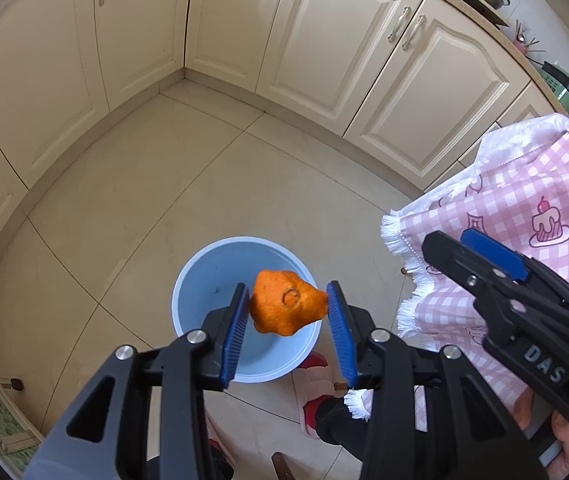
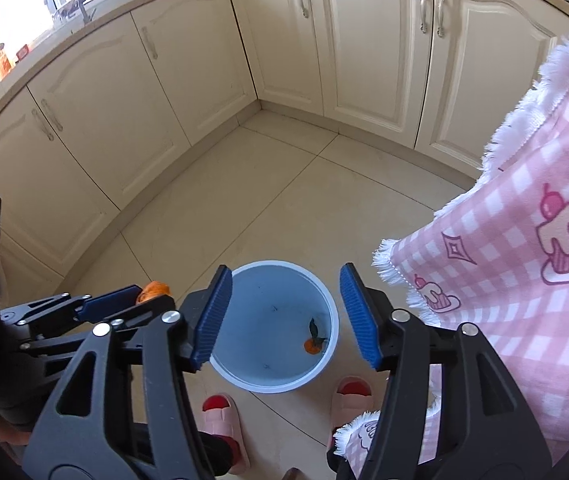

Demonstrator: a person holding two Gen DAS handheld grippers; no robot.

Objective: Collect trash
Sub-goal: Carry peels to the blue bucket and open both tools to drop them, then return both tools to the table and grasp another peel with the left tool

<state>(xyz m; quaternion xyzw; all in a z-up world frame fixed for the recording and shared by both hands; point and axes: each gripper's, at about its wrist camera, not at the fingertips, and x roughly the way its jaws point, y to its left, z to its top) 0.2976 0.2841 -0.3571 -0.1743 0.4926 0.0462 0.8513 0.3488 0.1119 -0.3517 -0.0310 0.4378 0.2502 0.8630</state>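
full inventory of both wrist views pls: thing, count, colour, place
orange peel: 1, orange, pinched between the left gripper's pads above the bin
bin: 1, light blue, on the floor tiles by the person's feet
scrap in bin: 1, orange with a dark bit, on the bin's bottom
tablecloth: 1, pink check with cake prints and white fringe, hanging at right
cabinets: cream, along the walls in an L
floor: beige tiles
slippers: 2, pink, either side of the bin's near edge
left gripper: 1, black with blue pads, shut on the peel
right gripper: 1, black with blue pads, open, nothing between the pads, over the bin
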